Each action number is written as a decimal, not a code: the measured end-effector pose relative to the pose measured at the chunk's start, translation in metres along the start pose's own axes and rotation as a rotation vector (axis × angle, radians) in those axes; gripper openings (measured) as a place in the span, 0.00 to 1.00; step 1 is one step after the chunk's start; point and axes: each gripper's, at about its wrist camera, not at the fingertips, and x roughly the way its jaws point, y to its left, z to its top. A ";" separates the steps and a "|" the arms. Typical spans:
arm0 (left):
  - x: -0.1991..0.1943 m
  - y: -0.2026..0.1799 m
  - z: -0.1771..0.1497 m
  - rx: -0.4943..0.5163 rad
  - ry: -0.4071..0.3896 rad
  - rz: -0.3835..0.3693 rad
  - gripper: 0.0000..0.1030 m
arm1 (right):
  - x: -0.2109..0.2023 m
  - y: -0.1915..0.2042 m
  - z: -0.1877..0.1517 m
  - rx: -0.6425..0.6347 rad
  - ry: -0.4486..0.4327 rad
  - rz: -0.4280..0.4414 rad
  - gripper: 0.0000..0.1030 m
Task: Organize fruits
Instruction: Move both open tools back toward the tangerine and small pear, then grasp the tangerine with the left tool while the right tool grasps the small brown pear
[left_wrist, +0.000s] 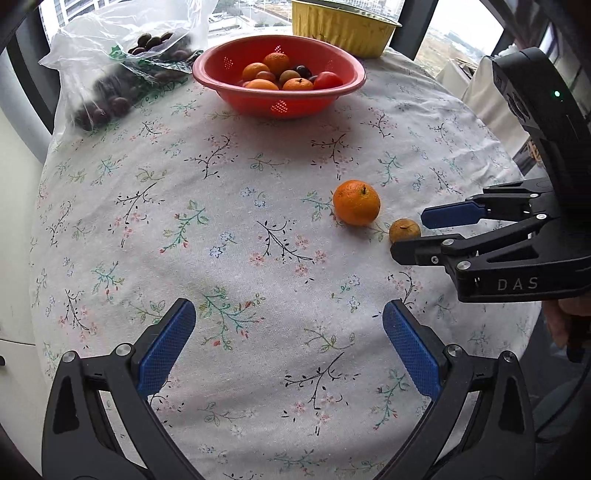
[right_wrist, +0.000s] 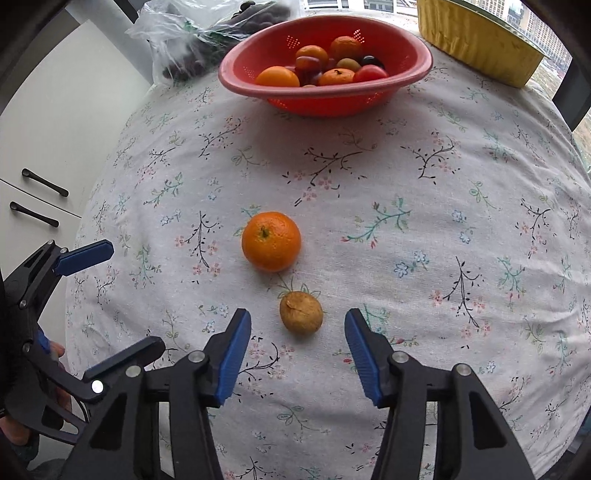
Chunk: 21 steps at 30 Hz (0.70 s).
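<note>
**Onlooker A:** Where is the fruit they are after?

**Onlooker B:** A small brown fruit (right_wrist: 301, 312) lies on the flowered worktop (right_wrist: 424, 229), just ahead of the right claw (right_wrist: 297, 354) and in line with the gap between its blue pads. The pads stand apart on either side and do not touch it. Just beyond it sits a mandarin (right_wrist: 271, 240), close by but apart from it.

**A:** How would it handle?

**B:** It looks light, with a dull, dry, slightly wrinkled skin, so probably not slippery. It is round, so it may roll if nudged. I would pinch it across its widest part, gently, since it may bruise.

**A:** And the other claw?

**B:** The left claw (left_wrist: 288, 339) is spread wide over bare cloth, holding nothing. Far ahead of both claws, a red colander (left_wrist: 347, 86) already holds several fruits.
</note>
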 end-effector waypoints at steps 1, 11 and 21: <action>0.000 0.001 -0.001 -0.003 0.006 -0.001 1.00 | 0.002 0.001 0.001 -0.005 0.003 -0.002 0.51; 0.010 0.004 0.017 0.024 0.023 -0.005 1.00 | 0.011 0.001 0.004 -0.027 0.017 -0.020 0.36; 0.038 -0.017 0.056 0.125 0.032 -0.009 1.00 | 0.007 -0.011 -0.002 -0.025 0.029 0.002 0.28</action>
